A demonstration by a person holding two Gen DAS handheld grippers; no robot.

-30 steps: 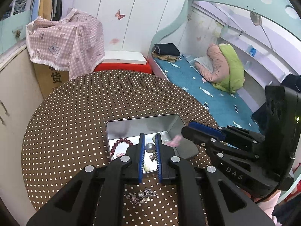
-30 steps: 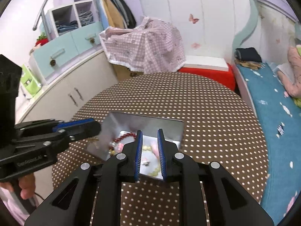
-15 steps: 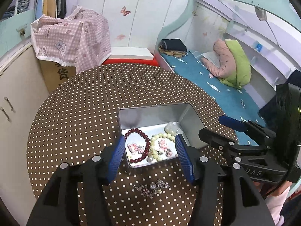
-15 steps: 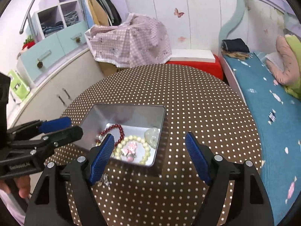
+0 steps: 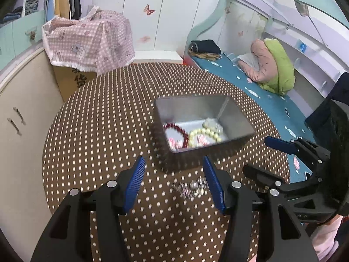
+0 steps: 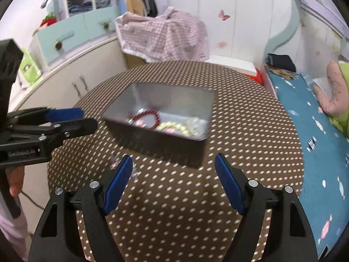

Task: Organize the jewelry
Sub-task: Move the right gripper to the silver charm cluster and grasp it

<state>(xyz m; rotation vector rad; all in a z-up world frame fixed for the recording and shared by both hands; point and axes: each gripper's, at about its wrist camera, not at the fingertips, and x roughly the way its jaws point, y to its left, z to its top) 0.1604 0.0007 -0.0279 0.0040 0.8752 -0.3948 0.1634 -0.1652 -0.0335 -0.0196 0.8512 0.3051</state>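
Note:
A silver metal tin (image 5: 237, 118) (image 6: 165, 96) stands on the round brown polka-dot table (image 5: 104, 113) (image 6: 250, 135). In it lie a red bead bracelet (image 5: 178, 130) (image 6: 148, 118), a cream bead bracelet (image 5: 206, 134) (image 6: 174, 128) and small pink charms. A silvery jewelry piece (image 5: 192, 187) (image 6: 115, 163) lies on the table in front of the tin. My left gripper (image 5: 174, 181) is open and empty, just above that piece. My right gripper (image 6: 174, 179) is open and empty, in front of the tin.
A cream cabinet (image 5: 24, 109) stands left of the table. A cardboard box under a pink checked cloth (image 5: 87, 41) stands behind it. A bed with a blue cover (image 5: 257, 91) runs along the right. The other gripper shows in each view (image 5: 301, 170) (image 6: 41, 128).
Both grippers went from shut to wide open and pulled back from over the tin toward the table's near side. The tin now lies farther ahead in both views.

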